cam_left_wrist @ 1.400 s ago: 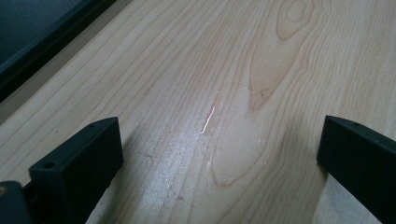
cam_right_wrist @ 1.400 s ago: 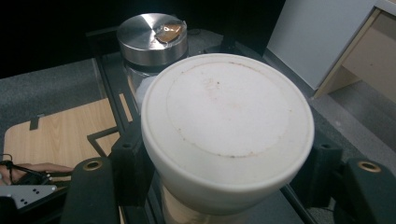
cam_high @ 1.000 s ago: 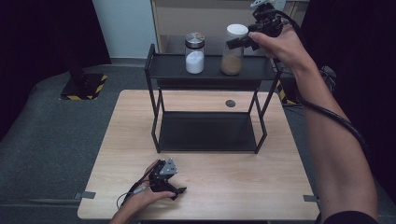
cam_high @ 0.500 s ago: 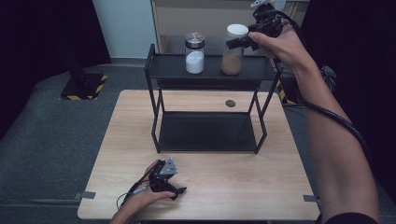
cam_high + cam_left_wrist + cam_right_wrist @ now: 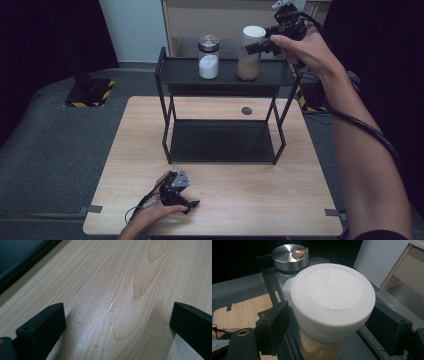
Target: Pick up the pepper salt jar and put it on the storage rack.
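Right claw at rack's top shelf, right end. Jaws just opened, now stand apart either side of white-lidded jar, small gaps showing, pads off lid. Jar of brown powder stands upright on shelf, just beside steel-lidded jar of white powder. Judgement: jar released, placement on shelf done; next comes pulling claw back clear without knocking lid. Left claw rests on desk near front edge, jaws wide, nothing between.

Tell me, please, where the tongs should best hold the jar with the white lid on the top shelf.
Probably the white lid of the brown-powder jar, approached from the right with jaws level. The jar stands upright, the metal-lid jar crowds its left, and the right tongs already straddle the lid.
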Motion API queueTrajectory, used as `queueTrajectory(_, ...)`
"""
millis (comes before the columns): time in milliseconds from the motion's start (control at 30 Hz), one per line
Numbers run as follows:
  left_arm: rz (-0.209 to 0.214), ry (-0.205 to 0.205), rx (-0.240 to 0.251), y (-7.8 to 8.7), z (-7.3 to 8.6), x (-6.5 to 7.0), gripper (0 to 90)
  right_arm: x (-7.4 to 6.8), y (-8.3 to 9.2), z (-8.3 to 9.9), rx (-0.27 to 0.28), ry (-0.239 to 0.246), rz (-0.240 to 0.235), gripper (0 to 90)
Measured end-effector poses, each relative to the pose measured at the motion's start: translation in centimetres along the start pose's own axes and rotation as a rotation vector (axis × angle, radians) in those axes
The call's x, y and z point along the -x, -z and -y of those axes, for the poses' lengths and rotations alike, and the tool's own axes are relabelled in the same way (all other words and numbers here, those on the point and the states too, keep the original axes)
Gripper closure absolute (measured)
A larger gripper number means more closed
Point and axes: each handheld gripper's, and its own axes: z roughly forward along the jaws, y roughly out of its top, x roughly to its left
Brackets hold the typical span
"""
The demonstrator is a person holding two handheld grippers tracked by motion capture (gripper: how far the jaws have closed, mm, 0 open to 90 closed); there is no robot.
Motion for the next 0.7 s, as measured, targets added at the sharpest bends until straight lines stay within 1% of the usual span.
queueTrajectory(267, -0.001, 0.001, 0.000, 0.0, 0.0, 0.0, 0.0, -0.8, 2.0, 0.8, 0.002, 0.016, 0.022, 12.2)
queueTrajectory(433, -0.001, 0.001, -0.001, 0.0, 0.0, 0.0, 0.0, -1.3, 3.1, 1.5, 0.002, 0.001, 0.041, 10.2)
queueTrajectory(467, -0.001, 0.001, -0.002, 0.0, 0.0, 0.0, 0.0, -1.5, 3.3, 1.7, 0.003, 0.004, 0.042, 10.2)
queueTrajectory(533, -0.001, 0.002, -0.001, 0.0, 0.0, 0.0, 0.0, -1.9, 3.7, 2.2, 0.014, 0.008, 0.044, 10.2)
queueTrajectory(700, 0.000, 0.002, -0.002, 0.0, 0.0, 0.0, 0.0, -3.2, 4.9, 4.0, 0.061, 0.007, 0.030, 10.2)
